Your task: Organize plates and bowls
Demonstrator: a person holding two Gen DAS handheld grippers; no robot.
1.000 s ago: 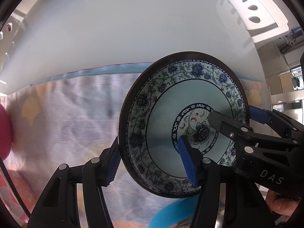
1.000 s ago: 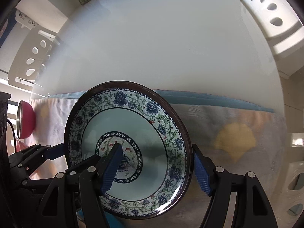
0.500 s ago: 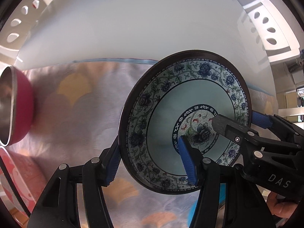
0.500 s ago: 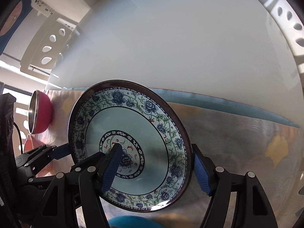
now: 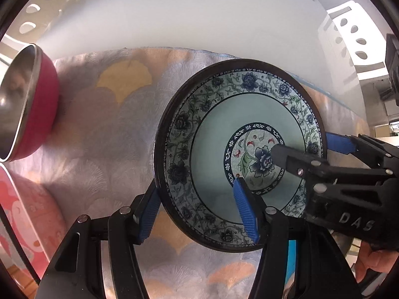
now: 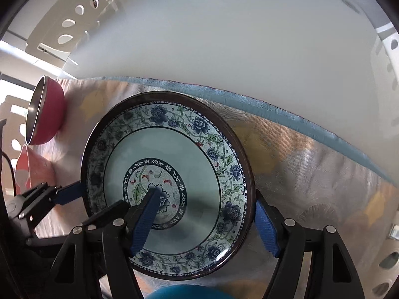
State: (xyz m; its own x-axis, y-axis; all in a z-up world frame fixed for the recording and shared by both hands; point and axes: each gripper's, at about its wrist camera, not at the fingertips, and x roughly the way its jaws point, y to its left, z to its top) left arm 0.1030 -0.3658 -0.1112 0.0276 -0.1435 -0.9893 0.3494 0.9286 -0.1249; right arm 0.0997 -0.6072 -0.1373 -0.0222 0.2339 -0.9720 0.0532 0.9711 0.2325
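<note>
A deep plate (image 5: 219, 134) with a blue floral border and dark rim hangs tilted above the patterned cloth (image 5: 99, 149). Both grippers carry it. My left gripper (image 5: 196, 186) is shut on its near-left rim, one pad outside and one inside the well. My right gripper (image 5: 301, 144) grips the opposite rim the same way. In the right wrist view the plate (image 6: 174, 164) sits between the right gripper's (image 6: 205, 196) blue pads, and one of the left gripper's fingers (image 6: 69, 191) shows at the plate's left edge. A red bowl (image 5: 42, 114) with a steel inside rests on the cloth at the left.
A pink patterned dish (image 5: 20, 211) lies below the red bowl (image 6: 52, 119). A blue rounded object (image 6: 184, 291) peeks in under the plate. Beyond the cloth stretches the white table (image 5: 199, 20), with white perforated chairs (image 5: 349, 32) around it. A hand (image 5: 374, 261) holds the right gripper.
Both grippers have carried the plate sideways over the cloth toward the red bowl, which has slid into view at the left. The grip on the plate looks the same.
</note>
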